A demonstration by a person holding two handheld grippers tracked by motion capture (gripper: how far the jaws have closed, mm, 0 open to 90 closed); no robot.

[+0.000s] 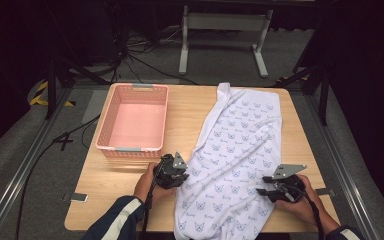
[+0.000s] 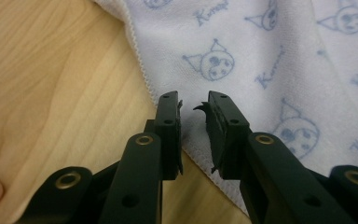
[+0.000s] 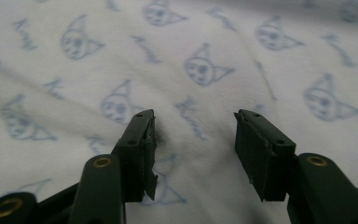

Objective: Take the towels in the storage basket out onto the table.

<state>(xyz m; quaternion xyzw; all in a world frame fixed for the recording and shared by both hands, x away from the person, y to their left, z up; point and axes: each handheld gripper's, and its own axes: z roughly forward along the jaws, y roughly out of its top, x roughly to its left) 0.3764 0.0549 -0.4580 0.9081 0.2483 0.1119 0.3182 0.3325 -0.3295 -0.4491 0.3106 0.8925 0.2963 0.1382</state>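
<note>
Your left gripper (image 1: 176,172) sits at the towel (image 1: 235,155)'s left edge, your right gripper (image 1: 267,187) over its right part. Left gripper view: jaws narrowly apart astride the hem (image 2: 191,154). Right gripper view: jaws spread above towel.

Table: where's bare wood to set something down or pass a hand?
Free: the strip between the pink basket and the towel, and the table's near-left corner. Crowded: the towel's near half, flanked by the left hand-held gripper and right hand-held gripper.

Wooden table (image 1: 190,125): pink basket (image 1: 132,120), towel (image 1: 235,155)
</note>
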